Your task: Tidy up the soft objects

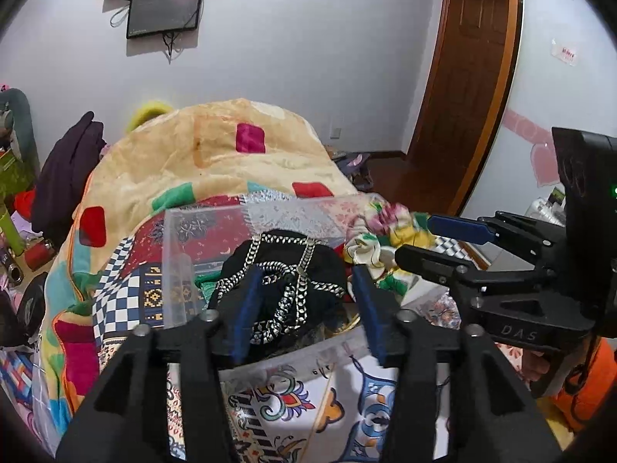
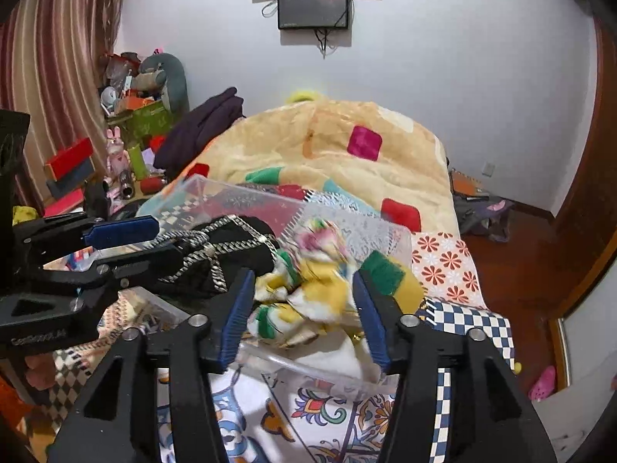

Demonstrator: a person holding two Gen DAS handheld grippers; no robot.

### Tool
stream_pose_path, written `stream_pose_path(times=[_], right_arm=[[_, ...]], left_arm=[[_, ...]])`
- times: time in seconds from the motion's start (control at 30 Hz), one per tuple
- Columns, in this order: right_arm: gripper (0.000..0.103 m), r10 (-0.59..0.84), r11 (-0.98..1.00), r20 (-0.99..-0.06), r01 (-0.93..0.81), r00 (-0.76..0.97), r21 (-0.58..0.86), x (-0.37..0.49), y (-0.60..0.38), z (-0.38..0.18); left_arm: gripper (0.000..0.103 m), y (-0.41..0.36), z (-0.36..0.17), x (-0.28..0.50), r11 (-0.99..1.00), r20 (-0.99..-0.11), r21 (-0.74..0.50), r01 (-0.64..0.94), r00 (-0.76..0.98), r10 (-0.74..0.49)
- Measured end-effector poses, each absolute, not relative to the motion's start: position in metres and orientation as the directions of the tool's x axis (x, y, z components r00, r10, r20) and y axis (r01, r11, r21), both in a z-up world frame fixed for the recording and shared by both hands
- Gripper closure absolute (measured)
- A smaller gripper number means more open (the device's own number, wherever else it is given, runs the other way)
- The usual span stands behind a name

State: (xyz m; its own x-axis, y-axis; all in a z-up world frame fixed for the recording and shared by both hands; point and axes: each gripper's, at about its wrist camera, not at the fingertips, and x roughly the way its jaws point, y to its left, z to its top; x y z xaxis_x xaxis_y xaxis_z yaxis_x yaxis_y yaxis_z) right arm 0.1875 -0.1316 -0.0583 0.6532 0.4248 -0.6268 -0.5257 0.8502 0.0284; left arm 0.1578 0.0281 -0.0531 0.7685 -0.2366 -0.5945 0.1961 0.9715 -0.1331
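A clear plastic box (image 1: 181, 254) stands on the bed and holds two soft items. A black cloth with silver chain pattern (image 1: 285, 281) lies in its left part; it also shows in the right wrist view (image 2: 231, 254). A floral yellow, green and white cloth (image 2: 308, 289) lies in its right part, also seen in the left wrist view (image 1: 381, 239). My left gripper (image 1: 304, 308) is open, its pads on either side of the black cloth. My right gripper (image 2: 304, 308) is open over the floral cloth, which looks blurred.
A big cream blanket with coloured squares (image 1: 216, 162) is heaped behind the box. A patterned bedsheet (image 1: 308, 405) lies under it. A cluttered side table (image 2: 127, 146) stands at the left, a wooden door (image 1: 466, 77) at the right.
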Motion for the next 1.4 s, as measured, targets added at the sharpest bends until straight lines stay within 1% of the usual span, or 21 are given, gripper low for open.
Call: stream_pose_path(times=[0.03,0.1,0.47,0.5,0.53,0.67,0.7,0.8,0.97,1.07,1.4], right_arm=[[0.045,0.429,0.85,-0.618,-0.526,0.659,0.029,0.185,-0.133,-0.054],[0.043,0.435,0.849,-0.602,-0.527,0.67,0.027,0.179,-0.135,-0.047],[0.042,0.5,0.83,-0.484,-0.557,0.718,0.032,0.121,-0.154,0.007],[0.039,0.506,0.829,-0.469,-0.558,0.724,0.034,0.114,-0.157,0.012],[0.034,0.511,0.828,-0.457,-0.559,0.728,0.036,0.107,-0.16,0.016],[0.033,0.524,0.825,-0.421,-0.564,0.74,0.036,0.084,-0.167,0.023],[0.031,0.526,0.825,-0.417,-0.564,0.742,0.037,0.08,-0.168,0.023],[0.02,0.532,0.827,-0.393,-0.56,0.75,0.052,0.071,-0.172,0.025],[0.019,0.538,0.831,-0.371,-0.549,0.757,0.086,0.067,-0.179,0.024],[0.019,0.533,0.837,-0.367,-0.539,0.762,0.096,0.067,-0.182,0.022],[0.018,0.532,0.84,-0.368,-0.531,0.763,0.112,0.064,-0.189,0.015]], left_arm=[[0.051,0.029,-0.049,0.154,0.971,-0.586,-0.136,0.195,0.774,-0.238],[0.05,0.031,-0.039,0.145,0.971,-0.568,-0.144,0.193,0.787,-0.241],[0.049,0.026,0.017,0.072,0.976,-0.421,-0.126,0.175,0.882,-0.212],[0.048,0.026,0.021,0.065,0.976,-0.409,-0.132,0.173,0.887,-0.212],[0.044,0.026,0.024,0.059,0.976,-0.398,-0.137,0.171,0.892,-0.212],[0.032,0.022,0.035,0.036,0.978,-0.357,-0.13,0.161,0.913,-0.198],[0.031,0.02,0.037,0.03,0.98,-0.35,-0.125,0.156,0.917,-0.191],[0.024,0.015,0.041,0.016,0.982,-0.334,-0.108,0.153,0.925,-0.181],[0.008,0.007,0.043,-0.003,0.987,-0.305,-0.085,0.135,0.939,-0.155],[0.004,0.006,0.042,-0.008,0.988,-0.298,-0.083,0.129,0.943,-0.148],[0.004,0.009,0.035,-0.004,0.992,-0.302,-0.076,0.101,0.946,-0.12]])
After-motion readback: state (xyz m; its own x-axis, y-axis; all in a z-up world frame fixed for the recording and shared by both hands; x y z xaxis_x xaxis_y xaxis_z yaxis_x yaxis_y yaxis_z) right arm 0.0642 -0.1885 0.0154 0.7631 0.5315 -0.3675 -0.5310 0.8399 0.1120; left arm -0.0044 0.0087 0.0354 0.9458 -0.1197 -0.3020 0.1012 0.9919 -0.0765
